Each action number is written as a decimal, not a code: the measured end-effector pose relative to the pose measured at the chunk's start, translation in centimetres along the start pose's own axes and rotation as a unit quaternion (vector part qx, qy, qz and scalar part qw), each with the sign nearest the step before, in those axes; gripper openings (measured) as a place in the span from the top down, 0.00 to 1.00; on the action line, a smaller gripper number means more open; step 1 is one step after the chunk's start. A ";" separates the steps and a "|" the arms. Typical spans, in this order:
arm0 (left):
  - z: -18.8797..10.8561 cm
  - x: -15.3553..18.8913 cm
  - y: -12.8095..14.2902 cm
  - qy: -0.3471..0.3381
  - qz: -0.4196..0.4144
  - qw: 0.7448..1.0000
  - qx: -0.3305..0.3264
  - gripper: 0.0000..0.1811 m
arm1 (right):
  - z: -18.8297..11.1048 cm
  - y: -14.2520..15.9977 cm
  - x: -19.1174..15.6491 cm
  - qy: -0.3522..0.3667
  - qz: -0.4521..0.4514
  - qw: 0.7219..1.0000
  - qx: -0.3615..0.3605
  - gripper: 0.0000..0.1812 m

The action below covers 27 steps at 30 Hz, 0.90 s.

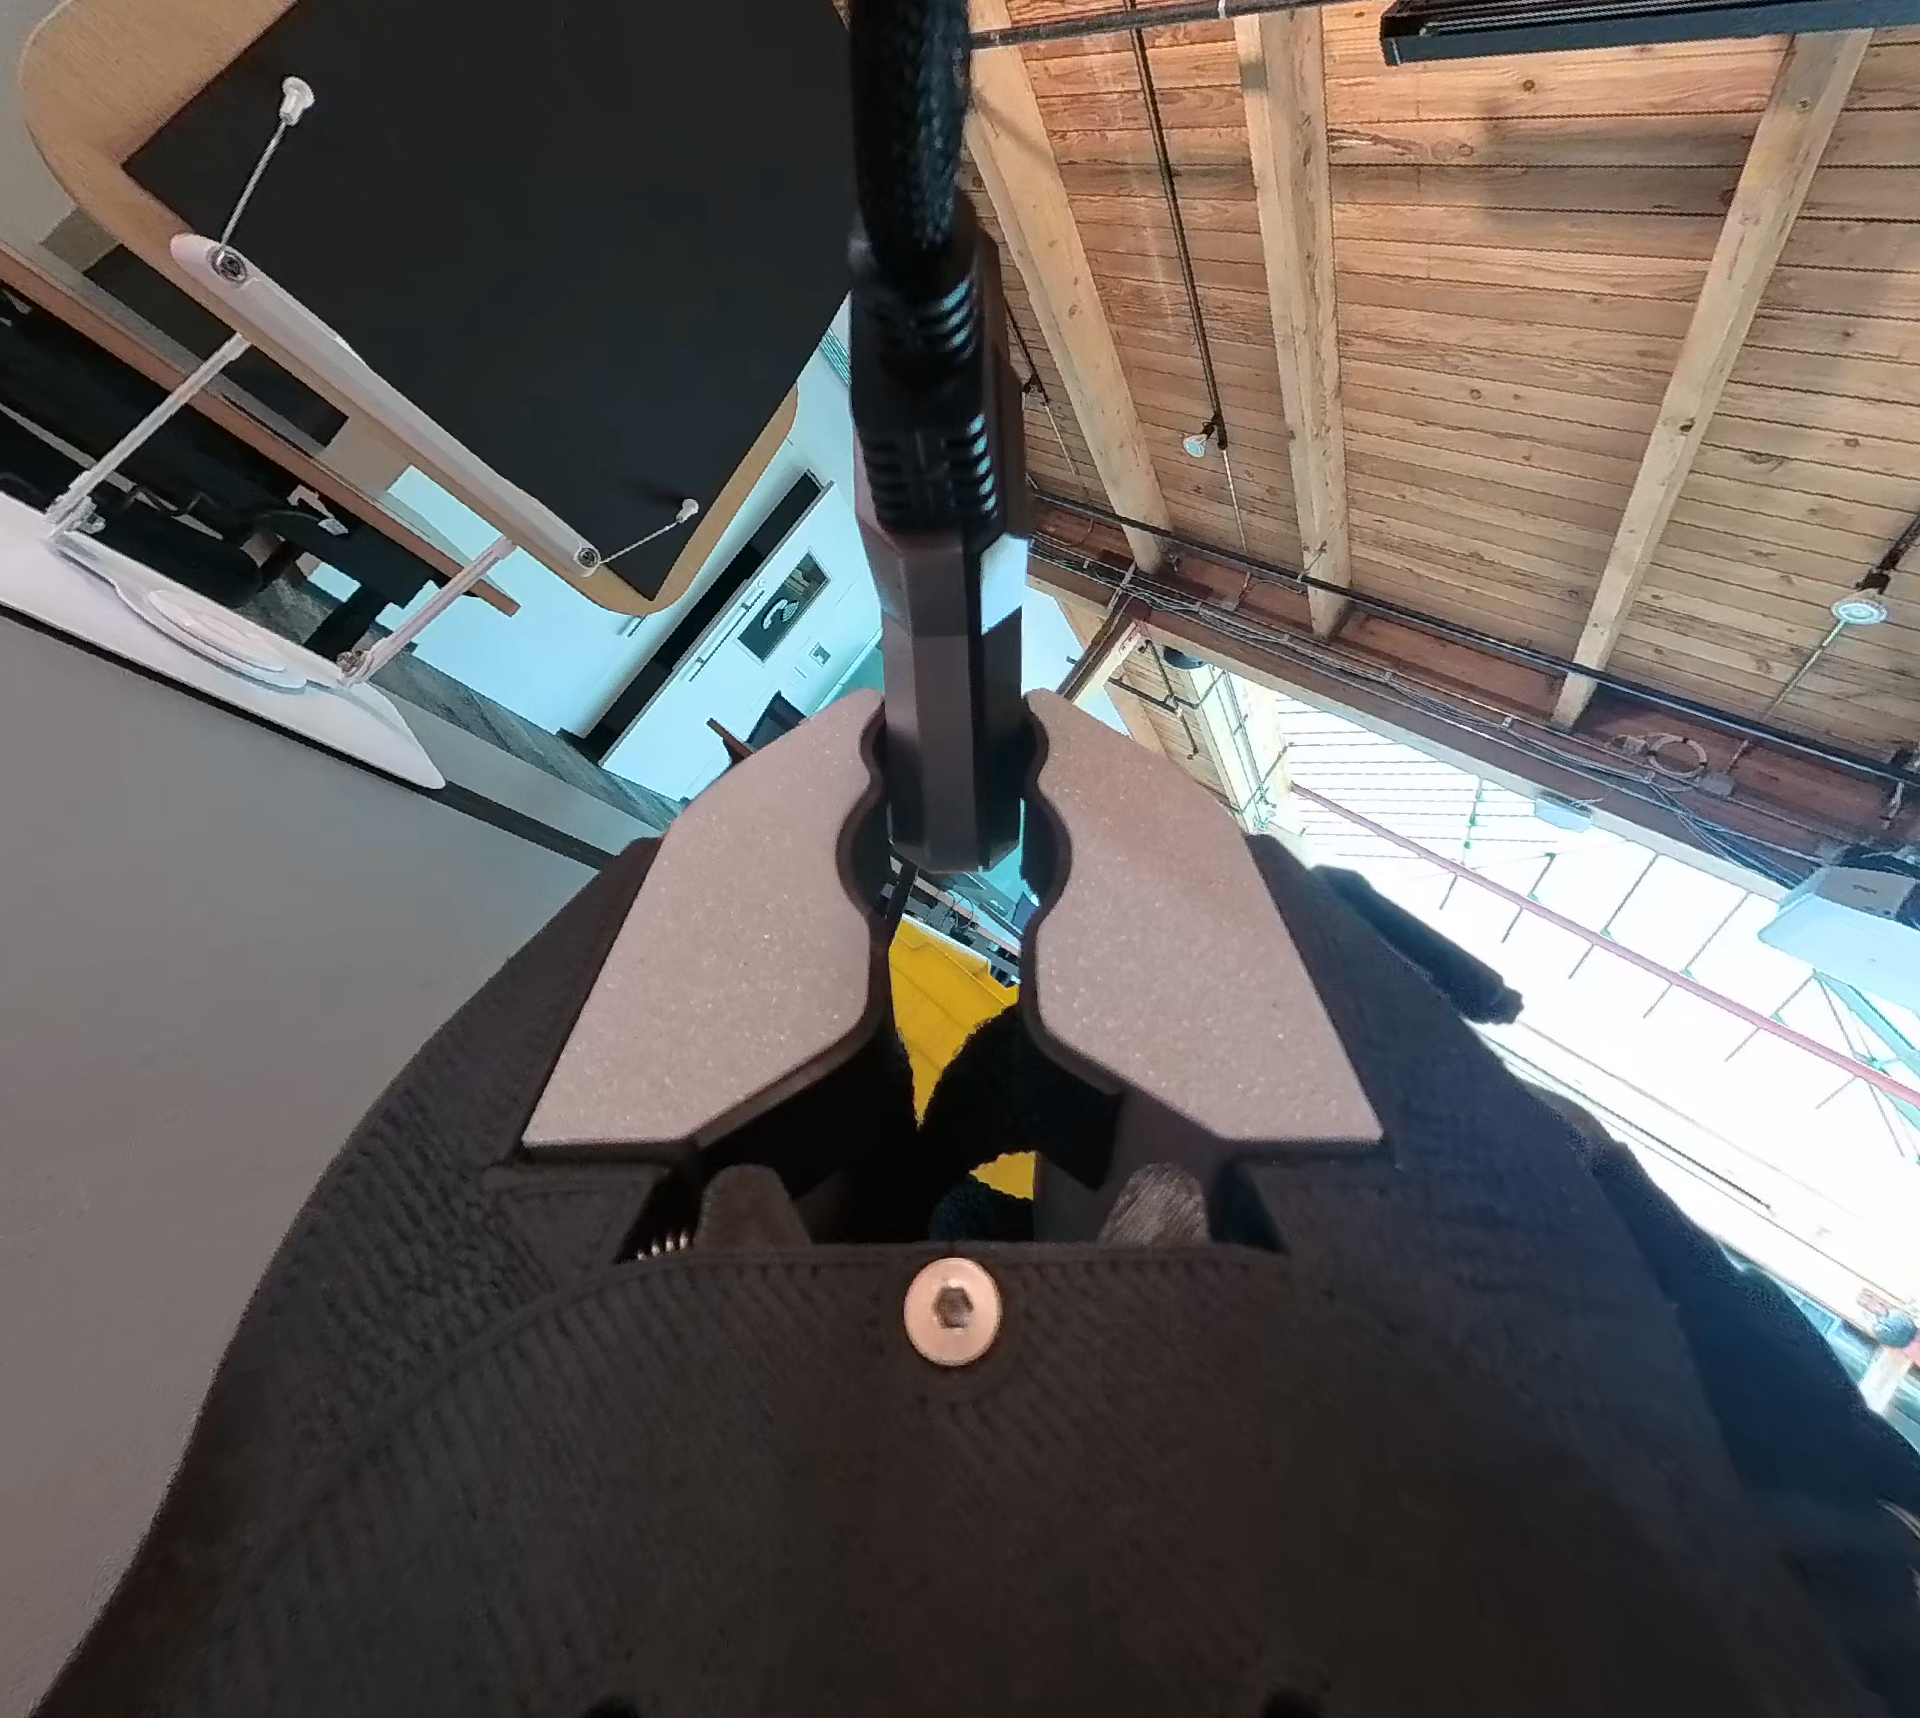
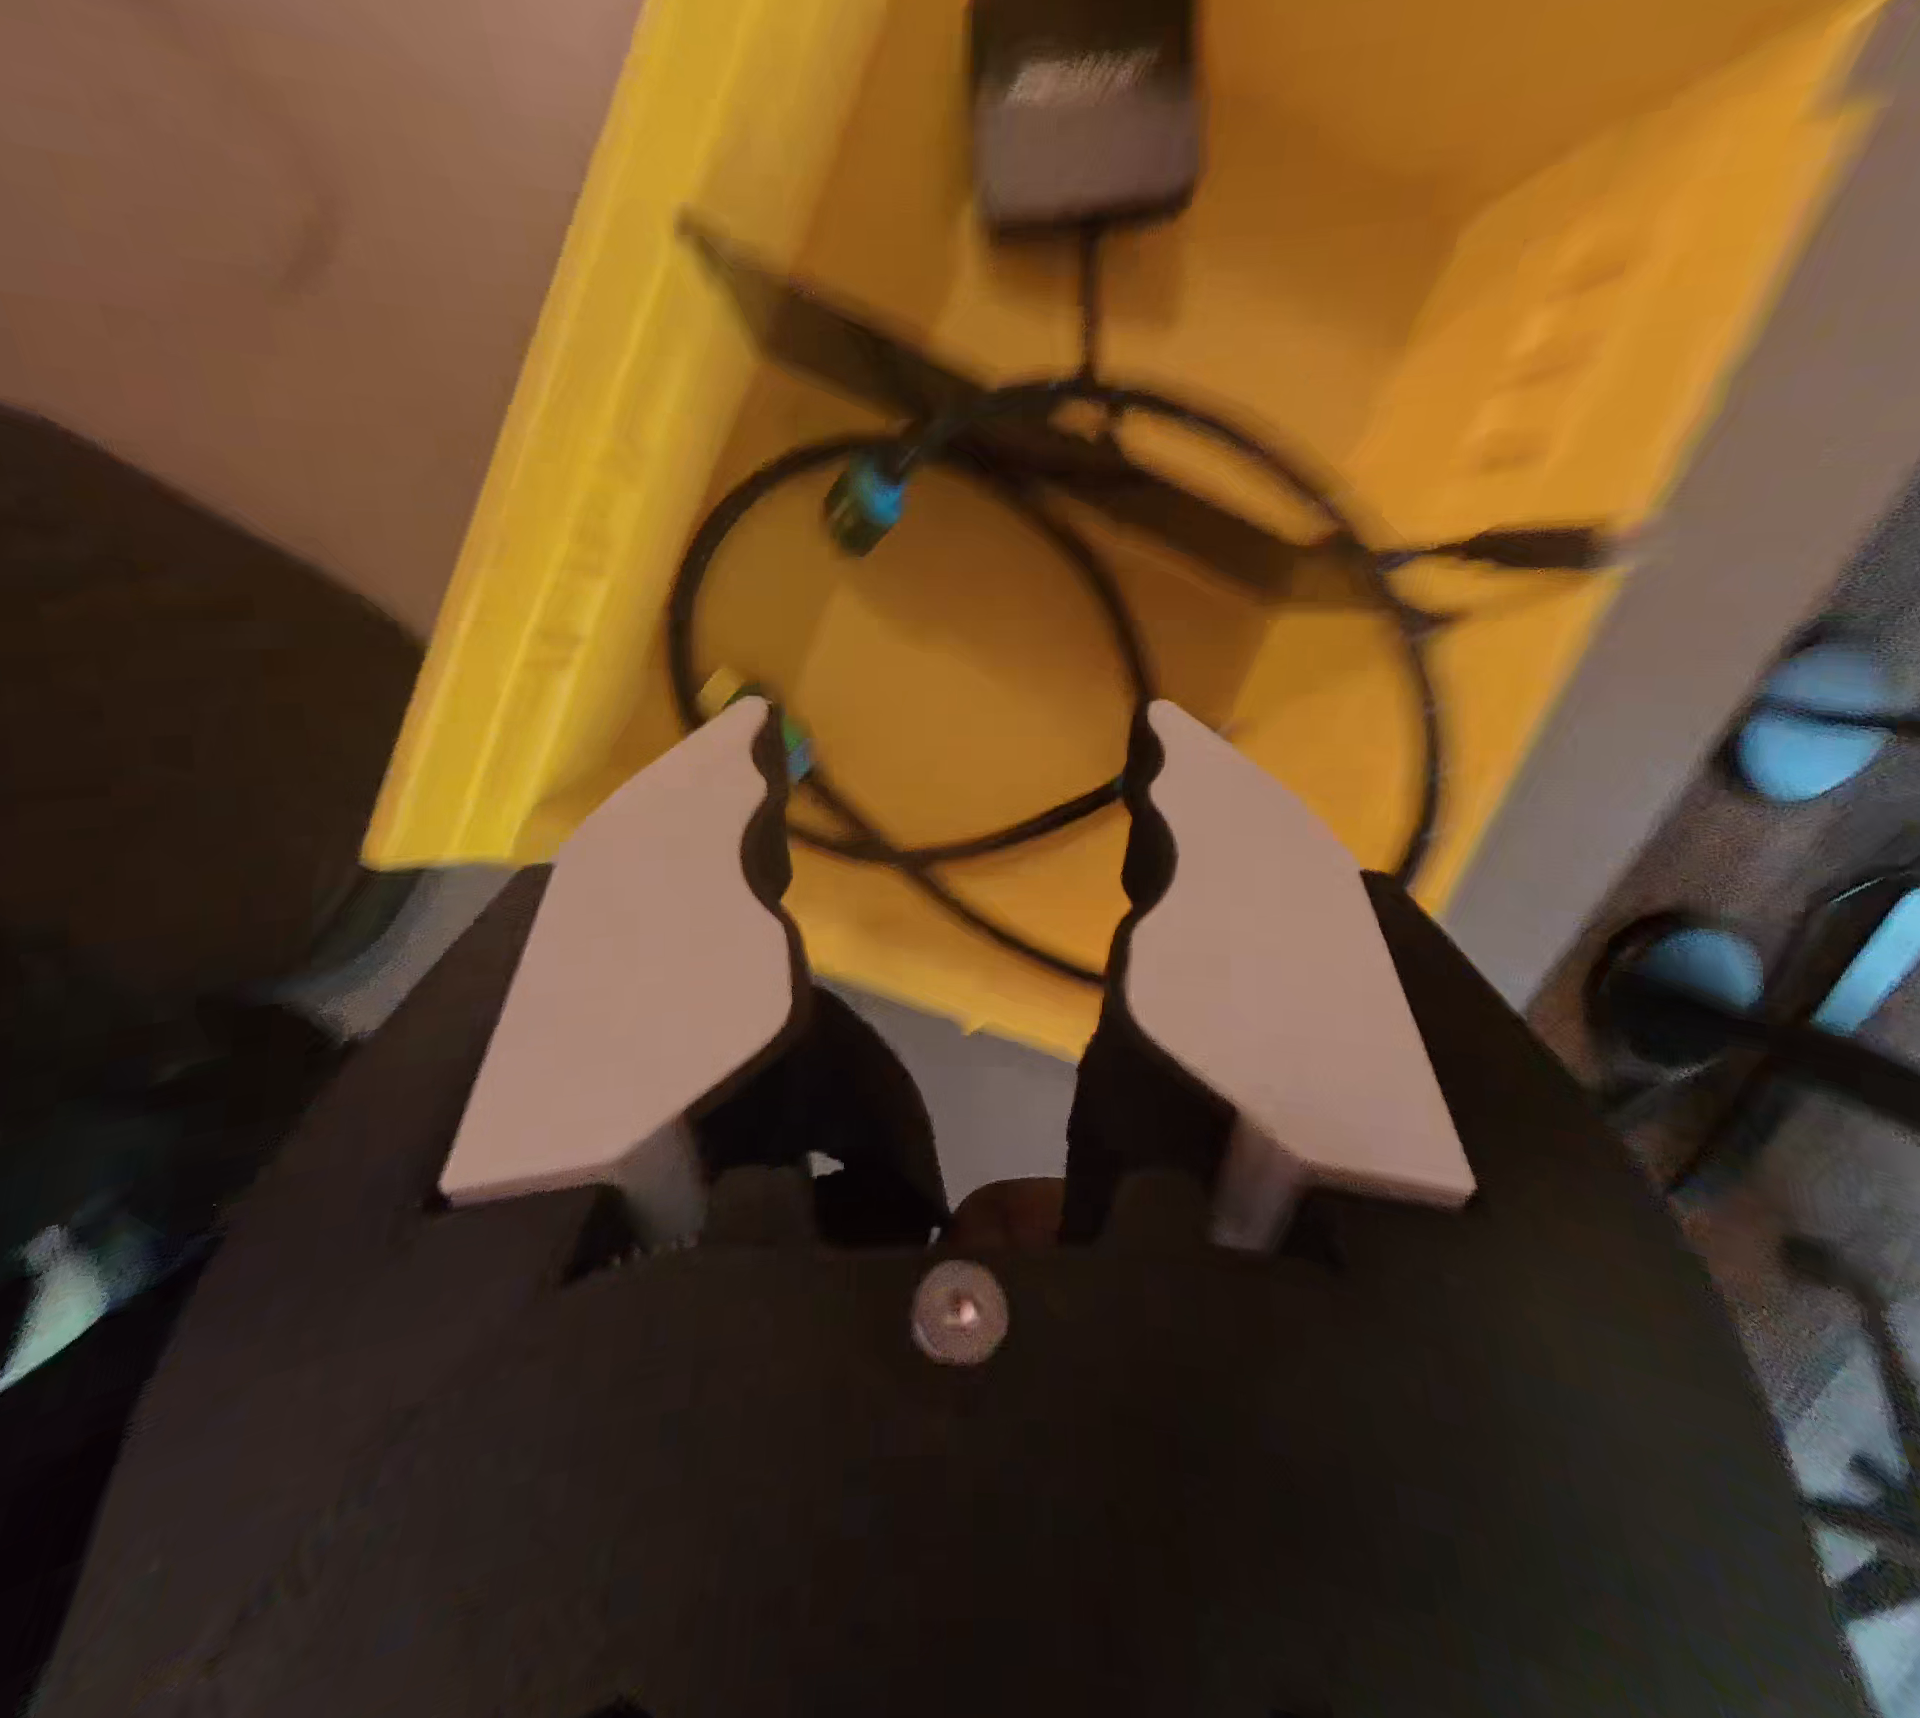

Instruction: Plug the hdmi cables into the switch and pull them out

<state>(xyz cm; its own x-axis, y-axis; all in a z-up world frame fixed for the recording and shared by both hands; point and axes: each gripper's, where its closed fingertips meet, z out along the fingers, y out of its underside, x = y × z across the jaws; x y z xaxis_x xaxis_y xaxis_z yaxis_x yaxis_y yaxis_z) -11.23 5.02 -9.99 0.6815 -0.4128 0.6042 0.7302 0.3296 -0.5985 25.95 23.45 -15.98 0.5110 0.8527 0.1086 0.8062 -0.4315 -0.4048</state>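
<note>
Yellow bin (image 2: 644,442) holds the grey switch (image 2: 1086,99) amid looped cables; my right gripper (image 2: 956,733) hangs spread and empty above, my left gripper (image 1: 951,795) clamps an HDMI plug (image 1: 940,681) aimed ceilingward; insertion phase, next needs reorienting toward a port.

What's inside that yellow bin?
The yellow bin holds a grey switch box and looped black cables with plugs. The picture is blurred; the right gripper hides the near corner.
</note>
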 end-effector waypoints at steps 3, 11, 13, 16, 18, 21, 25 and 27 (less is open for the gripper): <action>0.0 0.0 0.0 0.001 -0.002 1.000 -0.001 0.89 | -1.3 -3.9 3.8 0.054 -0.011 0.993 0.106 0.73; 0.0 -0.1 0.1 0.001 -0.007 1.000 -0.002 0.89 | 3.5 -3.5 6.2 0.006 0.069 0.991 0.115 0.94; 0.0 -0.1 0.1 0.002 -0.007 1.000 -0.002 0.89 | 4.3 -3.2 5.6 0.000 0.071 0.990 0.125 0.96; 0.0 0.0 0.1 0.002 -0.007 1.000 -0.003 0.89 | 5.6 -2.7 5.6 0.011 0.079 0.989 0.124 0.96; 0.0 -0.1 0.1 0.001 -0.006 1.000 -0.002 0.89 | 5.9 -2.6 5.7 0.013 0.086 0.987 0.132 0.96; 0.0 -0.1 0.1 0.001 -0.005 1.000 -0.002 0.89 | 5.8 -2.7 5.7 0.020 0.090 0.984 0.151 0.96; 0.0 0.0 0.1 0.002 -0.006 1.000 -0.003 0.89 | 5.8 -2.7 5.9 0.061 0.079 0.976 0.194 0.96; 0.0 0.0 0.1 0.002 -0.006 1.000 -0.003 0.89 | 5.7 -2.7 6.0 0.093 0.083 0.967 0.224 0.97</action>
<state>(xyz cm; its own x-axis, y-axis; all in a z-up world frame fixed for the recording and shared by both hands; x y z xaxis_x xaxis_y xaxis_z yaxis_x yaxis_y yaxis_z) -11.17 5.10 -10.06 0.6728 -0.4194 0.6095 0.7378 0.3191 -0.5948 25.19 31.44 -19.44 0.7000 0.6976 0.1528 0.5203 -0.3516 -0.7782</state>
